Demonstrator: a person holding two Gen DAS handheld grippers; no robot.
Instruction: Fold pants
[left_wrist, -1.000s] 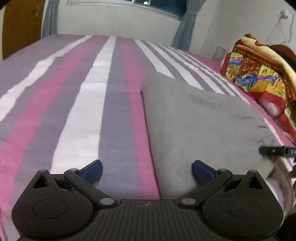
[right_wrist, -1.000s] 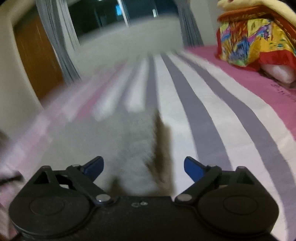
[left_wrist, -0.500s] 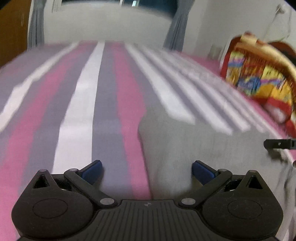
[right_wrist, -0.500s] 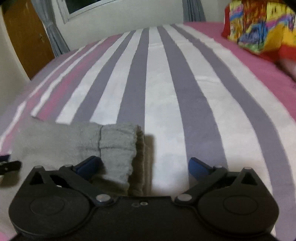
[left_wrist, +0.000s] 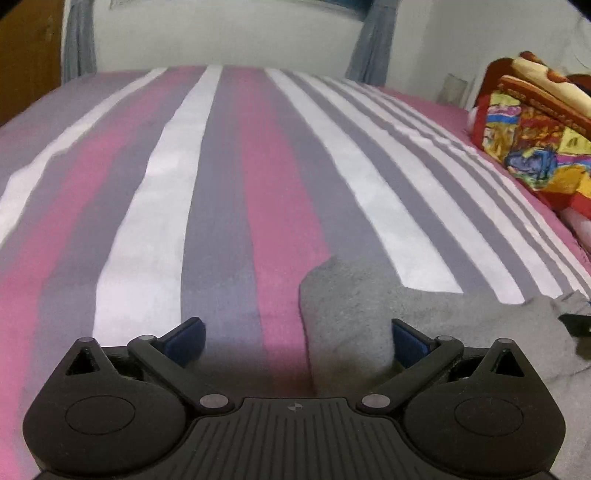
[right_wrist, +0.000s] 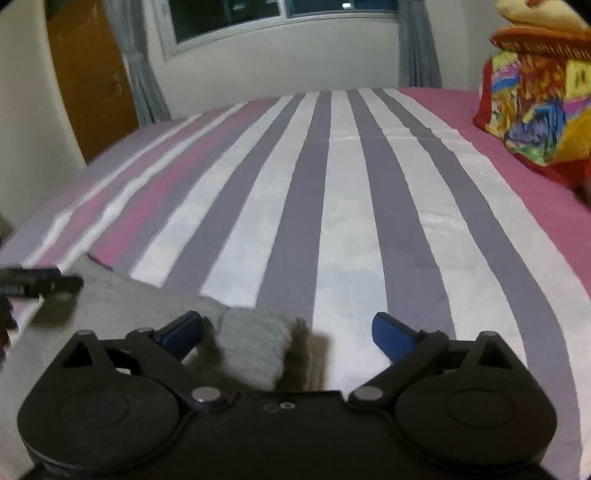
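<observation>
On the striped bed (left_wrist: 221, 206), fuzzy grey pants (left_wrist: 354, 306) lie folded.

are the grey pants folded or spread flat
Folded, at least partly: the grey pants show stacked layers at the near edge, lying on the striped bedsheet. The rest is out of view.

Striped bedspread (left_wrist: 221, 206), colourful blanket (right_wrist: 535, 110), curtained window (right_wrist: 280, 14)

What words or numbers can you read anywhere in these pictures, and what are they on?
None can be read.
The colourful blanket has bright pictures, but any letters on it are too blurred to read.
The left gripper base carries only a tiny round mark, no words.
The grey pants and striped bed sheet show no writing.
</observation>
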